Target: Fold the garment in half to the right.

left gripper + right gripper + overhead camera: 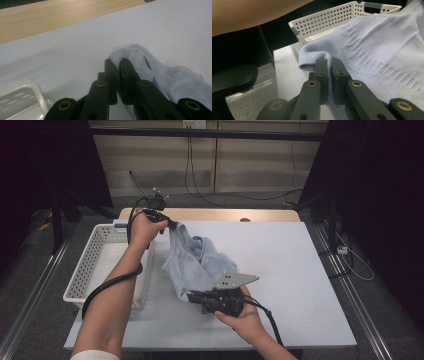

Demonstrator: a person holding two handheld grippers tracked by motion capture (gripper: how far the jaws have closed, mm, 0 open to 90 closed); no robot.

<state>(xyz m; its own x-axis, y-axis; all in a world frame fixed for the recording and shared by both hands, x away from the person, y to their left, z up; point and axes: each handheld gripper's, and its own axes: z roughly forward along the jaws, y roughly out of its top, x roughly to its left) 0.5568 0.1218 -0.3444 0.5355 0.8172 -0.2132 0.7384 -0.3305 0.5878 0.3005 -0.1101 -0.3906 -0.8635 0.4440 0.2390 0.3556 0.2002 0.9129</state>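
A light blue knitted garment point(192, 262) hangs stretched between both grippers over the white table point(280, 270). My left gripper point(172, 225) is raised at the far left and is shut on the garment's upper edge point(130, 53). Near the front of the table my right gripper point(192, 296) is shut on the lower ribbed hem point(325, 56), with the cloth pinched between its jaws. The knit point(382, 50) slopes up and away from that hem.
A white perforated basket point(90, 265) stands at the table's left edge, partly under my left forearm point(112, 295); its rim point(329, 17) lies just beyond the hem. A wooden strip point(210, 214) runs along the far edge. Cables trail on the floor behind.
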